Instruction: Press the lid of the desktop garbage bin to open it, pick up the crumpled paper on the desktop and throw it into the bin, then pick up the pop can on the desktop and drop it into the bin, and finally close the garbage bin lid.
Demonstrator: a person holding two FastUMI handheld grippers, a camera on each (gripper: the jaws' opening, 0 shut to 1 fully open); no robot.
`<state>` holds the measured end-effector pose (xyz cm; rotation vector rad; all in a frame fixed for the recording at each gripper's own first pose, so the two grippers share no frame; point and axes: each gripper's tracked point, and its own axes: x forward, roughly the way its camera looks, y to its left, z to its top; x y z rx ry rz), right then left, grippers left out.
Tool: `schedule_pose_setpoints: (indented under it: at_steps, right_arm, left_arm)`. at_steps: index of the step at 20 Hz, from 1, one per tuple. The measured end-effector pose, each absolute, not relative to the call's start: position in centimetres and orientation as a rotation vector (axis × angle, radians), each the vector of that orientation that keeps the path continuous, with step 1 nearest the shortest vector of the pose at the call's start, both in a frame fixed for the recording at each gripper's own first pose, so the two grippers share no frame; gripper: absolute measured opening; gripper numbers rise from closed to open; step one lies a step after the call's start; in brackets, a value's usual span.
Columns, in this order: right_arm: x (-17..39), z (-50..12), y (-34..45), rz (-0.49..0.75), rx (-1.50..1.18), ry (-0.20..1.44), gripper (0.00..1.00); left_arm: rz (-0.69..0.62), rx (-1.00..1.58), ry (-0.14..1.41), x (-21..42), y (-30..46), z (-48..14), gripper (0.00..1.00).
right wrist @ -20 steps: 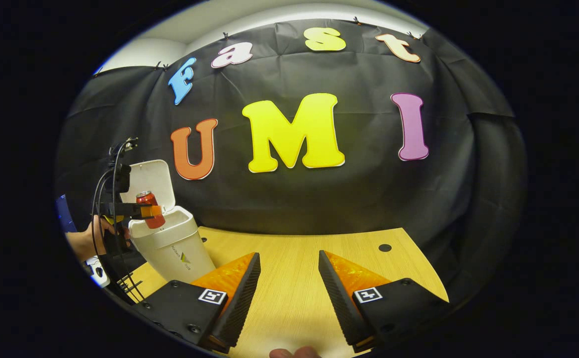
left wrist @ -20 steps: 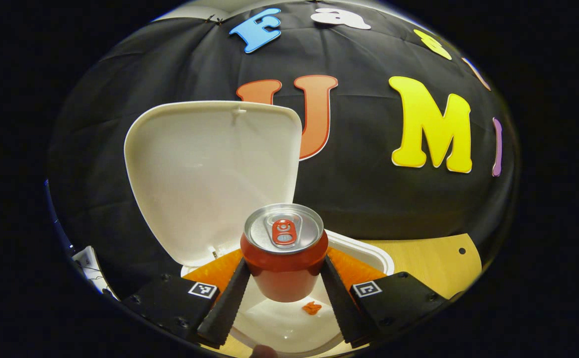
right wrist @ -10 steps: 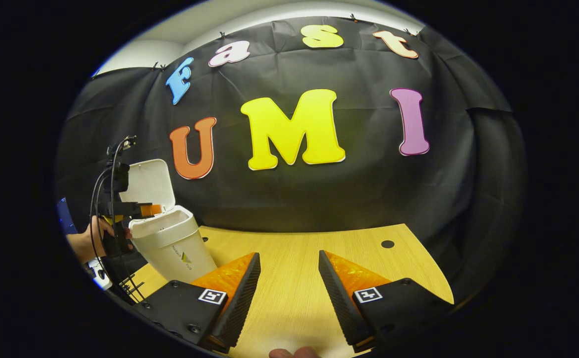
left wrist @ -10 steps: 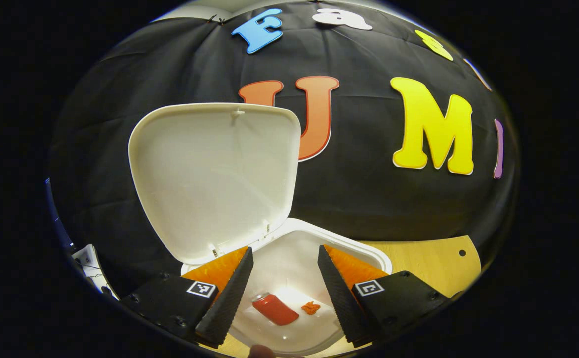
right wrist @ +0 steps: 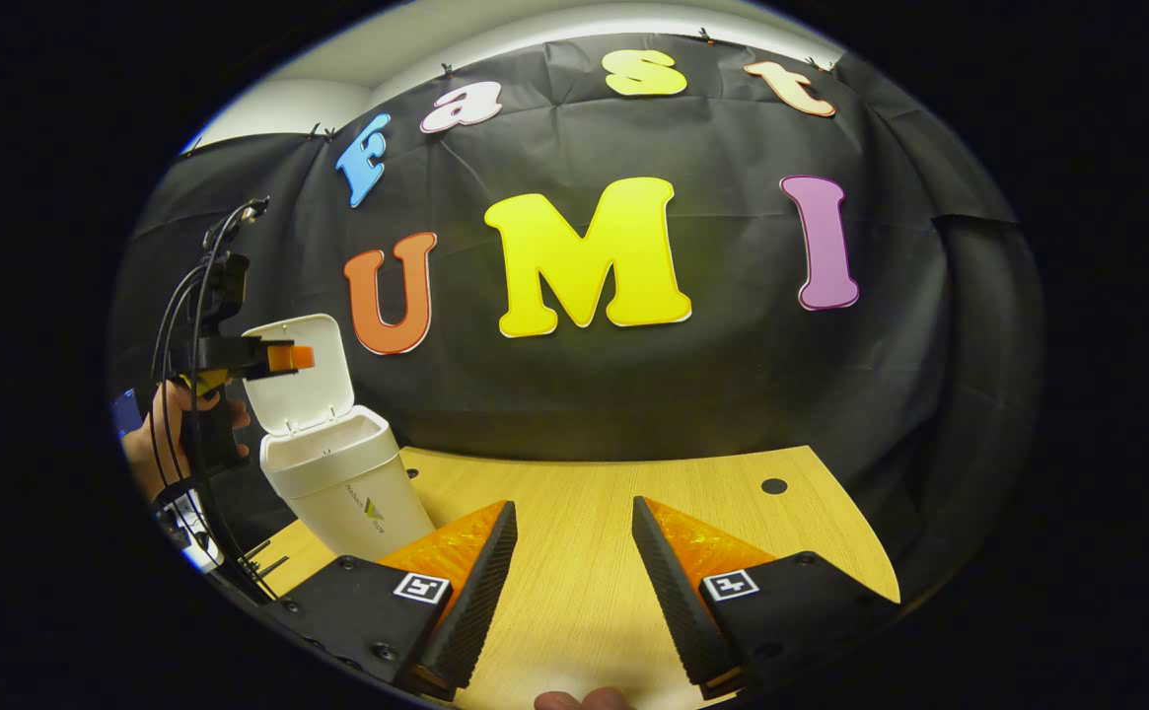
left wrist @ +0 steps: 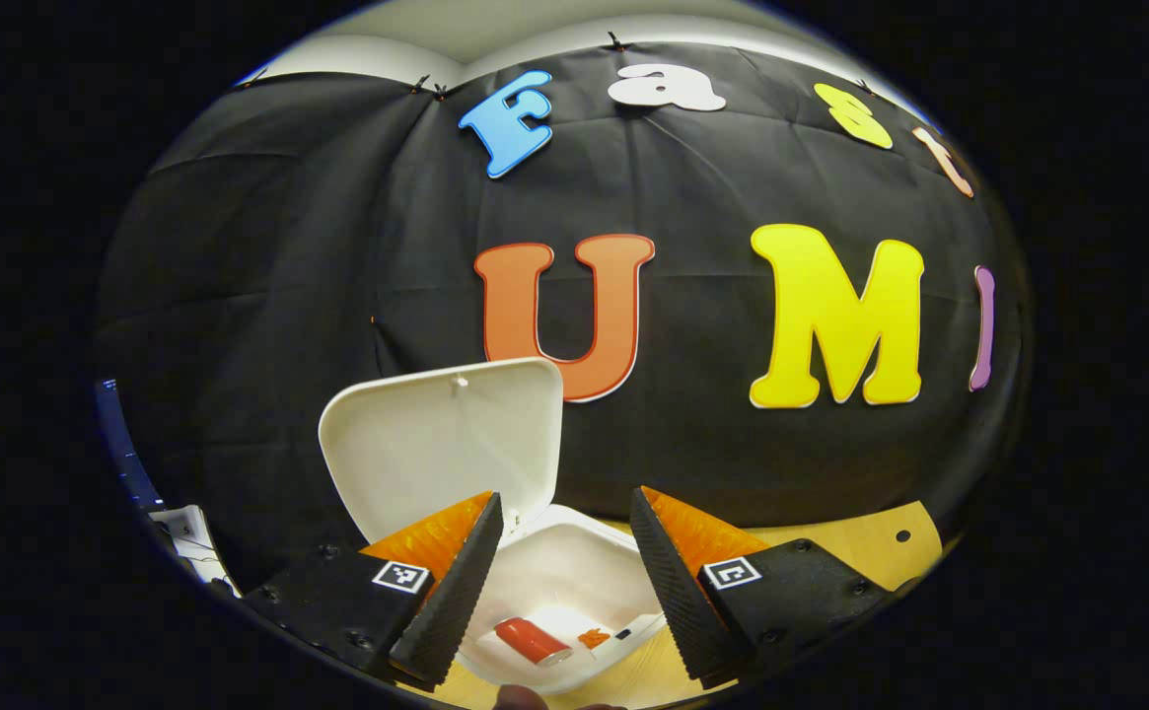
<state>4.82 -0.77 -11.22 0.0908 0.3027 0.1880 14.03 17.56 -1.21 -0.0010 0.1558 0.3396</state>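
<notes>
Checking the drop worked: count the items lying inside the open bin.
2: the pop can on its side on the bin floor, and the crumpled paper just right of it. The left tongs may hide more.

The left hand-held gripper (left wrist: 562, 582) is raised in a hand (right wrist: 168, 434) with jaws apart and empty, as is the right hand-held gripper (right wrist: 566, 582).

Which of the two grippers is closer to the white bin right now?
Left. The left gripper hangs open just above the bin; the right gripper is farther off, over the table.
</notes>
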Motion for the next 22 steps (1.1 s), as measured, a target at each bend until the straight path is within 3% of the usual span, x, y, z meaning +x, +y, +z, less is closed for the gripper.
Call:
schedule_pose_setpoints:
  at_steps: [12,18,22]
  right_arm:
    - [6.6,-10.4,-2.2,0.175,0.12,0.302,0.78]
    - [7.5,-8.7,-1.9,0.188,0.104,0.274,0.78]
    - [7.7,-7.9,-2.5,0.182,0.091,0.255,0.78]
  left_arm:
    - [0.573,0.012,0.051,17.5,26.5,8.5,0.84]
    - [0.65,-0.018,0.14,20.5,29.5,7.2,0.84]
    - [0.692,-0.133,0.273,21.2,30.6,2.7,0.84]
